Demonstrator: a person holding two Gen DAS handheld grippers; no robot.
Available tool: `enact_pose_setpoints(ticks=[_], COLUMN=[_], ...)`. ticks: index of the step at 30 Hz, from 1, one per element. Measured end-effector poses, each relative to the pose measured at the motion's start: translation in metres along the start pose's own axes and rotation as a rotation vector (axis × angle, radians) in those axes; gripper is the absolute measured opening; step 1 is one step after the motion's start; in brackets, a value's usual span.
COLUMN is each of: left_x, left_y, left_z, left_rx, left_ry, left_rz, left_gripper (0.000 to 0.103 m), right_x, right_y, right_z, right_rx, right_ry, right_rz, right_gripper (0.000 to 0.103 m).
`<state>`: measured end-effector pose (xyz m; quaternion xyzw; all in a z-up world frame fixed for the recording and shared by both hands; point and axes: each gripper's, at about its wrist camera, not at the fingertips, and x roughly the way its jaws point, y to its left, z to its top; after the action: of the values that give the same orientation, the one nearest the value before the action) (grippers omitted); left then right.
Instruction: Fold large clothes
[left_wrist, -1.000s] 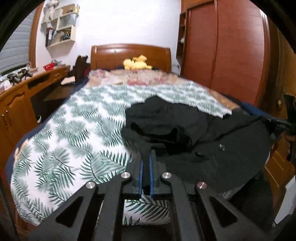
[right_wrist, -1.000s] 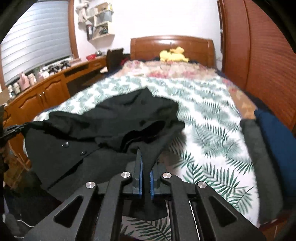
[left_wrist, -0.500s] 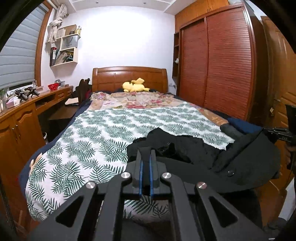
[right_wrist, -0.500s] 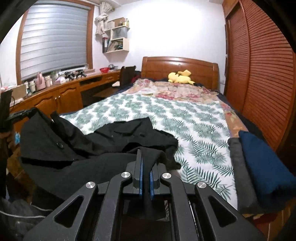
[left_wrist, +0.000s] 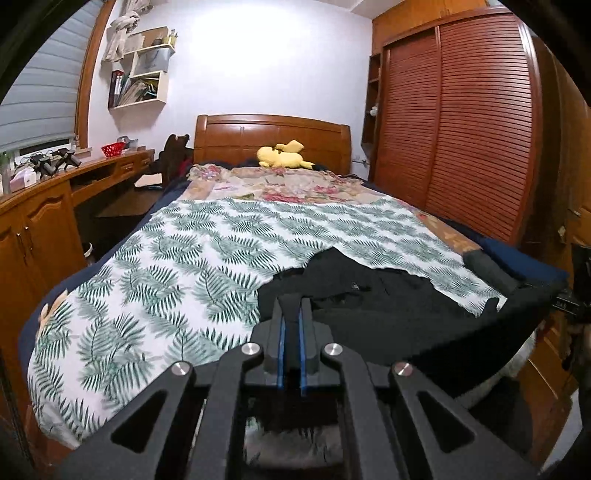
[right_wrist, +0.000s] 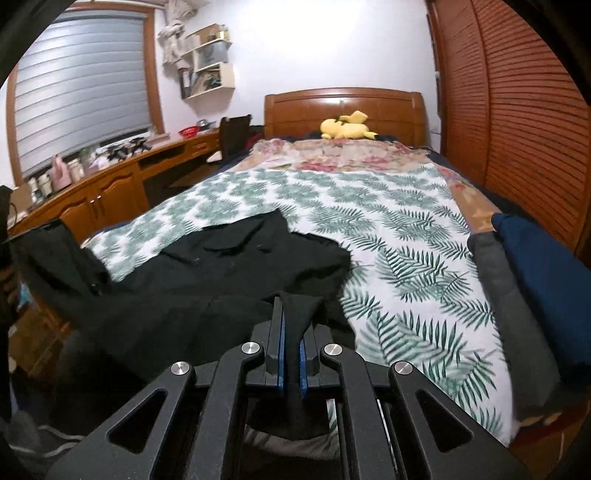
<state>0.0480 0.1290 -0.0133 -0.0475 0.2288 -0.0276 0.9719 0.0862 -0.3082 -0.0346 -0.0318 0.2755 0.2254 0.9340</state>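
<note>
A large black coat (left_wrist: 388, 306) lies partly on the near end of the bed and is stretched between both grippers. My left gripper (left_wrist: 290, 306) is shut on one edge of the coat. My right gripper (right_wrist: 291, 306) is shut on the other edge of the coat (right_wrist: 240, 266). The far part of the coat rests bunched on the leaf-print sheet (left_wrist: 192, 266). The right gripper shows at the right edge of the left wrist view (left_wrist: 576, 295), the left one at the left edge of the right wrist view (right_wrist: 11, 236).
The bed has a wooden headboard (left_wrist: 273, 140) with a yellow plush toy (left_wrist: 282, 157). Folded grey (right_wrist: 506, 295) and blue (right_wrist: 546, 273) clothes lie at the bed's right edge. A wooden desk (left_wrist: 44, 206) runs along the left, a slatted wardrobe (left_wrist: 461, 129) along the right.
Both grippers have lifted and pulled back toward the foot of the bed with the coat in them. The coat is drawn out flatter and lower, more of the sheet shows.
</note>
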Motion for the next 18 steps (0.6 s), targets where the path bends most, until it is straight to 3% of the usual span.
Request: enact_pose_setpoints(ticks=[12, 18], left_x=[0.109, 0.162], left_y=[0.017, 0.024], left_z=[0.061, 0.074], left_rx=[-0.052, -0.030], left_ry=[-0.052, -0.049], left_rz=[0.016, 0.046], left_gripper=[0.002, 0.002], right_x=[0.136, 0.201], right_y=[-0.075, -0.087], right_z=[0.063, 0.097], right_rx=[0.150, 0.123], right_ry=[0.029, 0.035], right_rz=[-0.001, -0.035], right_gripper=[0.003, 0.003])
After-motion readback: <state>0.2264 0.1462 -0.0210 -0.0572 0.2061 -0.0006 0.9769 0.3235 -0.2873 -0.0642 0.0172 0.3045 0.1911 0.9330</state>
